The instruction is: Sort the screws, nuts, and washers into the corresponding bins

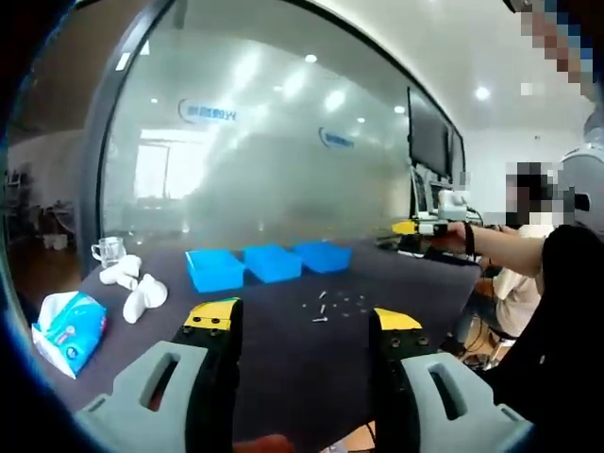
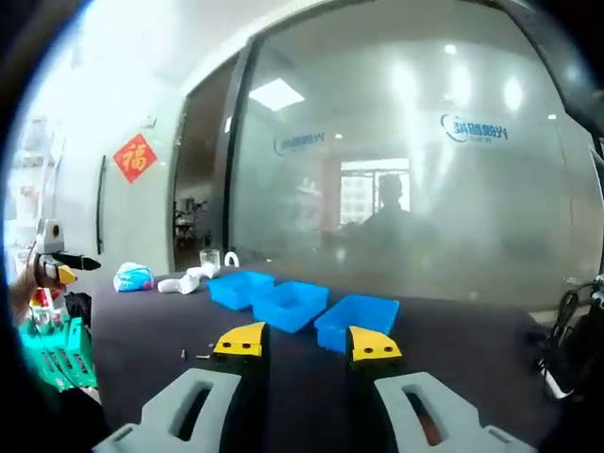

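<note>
In the left gripper view, the left gripper [image 1: 307, 326] is held wide open and empty. The scattered screws, nuts and washers [image 1: 330, 304] lie just ahead between its jaws, before three blue bins [image 1: 272, 262]. The right gripper [image 2: 307, 344], likewise open and empty, is farther off; the left is judged nearer.

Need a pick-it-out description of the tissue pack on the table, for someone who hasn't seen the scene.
Start at the dark table in front of the frosted glass wall. In the left gripper view, follow the row of three blue plastic bins left, past the white rolled pieces, to the table's near left corner. The soft light-blue tissue pack lies there, the only printed wrapper.
</note>
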A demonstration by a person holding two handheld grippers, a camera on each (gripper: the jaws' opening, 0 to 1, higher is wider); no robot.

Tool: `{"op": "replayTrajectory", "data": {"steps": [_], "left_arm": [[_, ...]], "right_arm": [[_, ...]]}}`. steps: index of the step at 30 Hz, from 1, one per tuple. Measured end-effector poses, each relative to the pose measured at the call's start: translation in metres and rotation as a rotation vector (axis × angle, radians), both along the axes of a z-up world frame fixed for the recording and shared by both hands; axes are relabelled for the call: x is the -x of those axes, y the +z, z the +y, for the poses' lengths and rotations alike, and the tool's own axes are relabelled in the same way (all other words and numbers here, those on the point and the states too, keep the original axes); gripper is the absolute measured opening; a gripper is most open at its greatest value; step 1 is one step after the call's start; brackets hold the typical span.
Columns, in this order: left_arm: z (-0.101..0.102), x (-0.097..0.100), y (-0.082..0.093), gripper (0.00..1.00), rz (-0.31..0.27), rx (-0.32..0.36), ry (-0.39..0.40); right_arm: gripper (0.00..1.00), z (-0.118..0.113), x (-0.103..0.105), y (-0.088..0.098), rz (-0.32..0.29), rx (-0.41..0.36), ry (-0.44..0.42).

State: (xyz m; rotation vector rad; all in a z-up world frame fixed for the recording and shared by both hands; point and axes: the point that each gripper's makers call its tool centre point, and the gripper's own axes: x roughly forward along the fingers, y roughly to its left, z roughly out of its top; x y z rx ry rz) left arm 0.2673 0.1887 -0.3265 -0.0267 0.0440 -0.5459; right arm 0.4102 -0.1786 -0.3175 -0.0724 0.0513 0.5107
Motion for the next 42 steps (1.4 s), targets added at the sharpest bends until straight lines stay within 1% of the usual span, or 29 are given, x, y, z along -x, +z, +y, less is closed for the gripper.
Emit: {"op": "replayTrajectory", "data": {"steps": [3,9,12,14,20,23,25,26,29,35,42], "left_arm": [[-0.002,-0.002,-0.002,0.52,0.004,-0.002,-0.006],[-0.008,-0.004,-0.004,0.52,0.012,-0.008,-0.020],[-0.010,-0.005,-0.005,0.52,0.012,-0.006,-0.024],[-0.012,-0.005,-0.006,0.52,0.015,-0.008,-0.026],[-0.017,-0.005,-0.007,0.52,0.020,-0.015,-0.041],[-0.018,-0.005,-0.008,0.52,0.021,-0.021,-0.046],[-0.019,-0.004,-0.009,0.52,0.026,-0.019,-0.053],[-0.019,-0.003,-0.009,0.52,0.028,-0.014,-0.053],[-0.019,-0.003,-0.011,0.52,0.032,-0.007,-0.053],[-0.017,-0.001,-0.012,0.52,0.034,-0.003,-0.049],[-0.017,0.001,-0.015,0.52,0.038,-0.008,-0.052]], "right_arm": [[0.28,-0.015,0.013,-0.010,0.007,0.009,-0.007],[0.28,-0.033,0.035,-0.022,0.027,-0.005,-0.023],[0.28,-0.041,0.046,-0.024,0.031,-0.027,-0.030],[0.28,-0.045,0.054,-0.023,0.027,-0.056,-0.029],[0.28,-0.054,0.069,-0.021,0.012,-0.103,-0.052],[0.29,-0.052,0.076,-0.024,0.018,-0.111,-0.043],[0.31,-0.048,0.080,-0.027,0.023,-0.095,-0.016],[0.33,-0.045,0.082,-0.027,0.023,-0.095,0.003],[0.34,-0.043,0.084,-0.028,0.025,-0.100,0.016],[0.34,-0.037,0.083,-0.026,0.042,-0.099,0.048],[0.34,-0.025,0.078,-0.027,0.071,-0.048,0.113]]}}
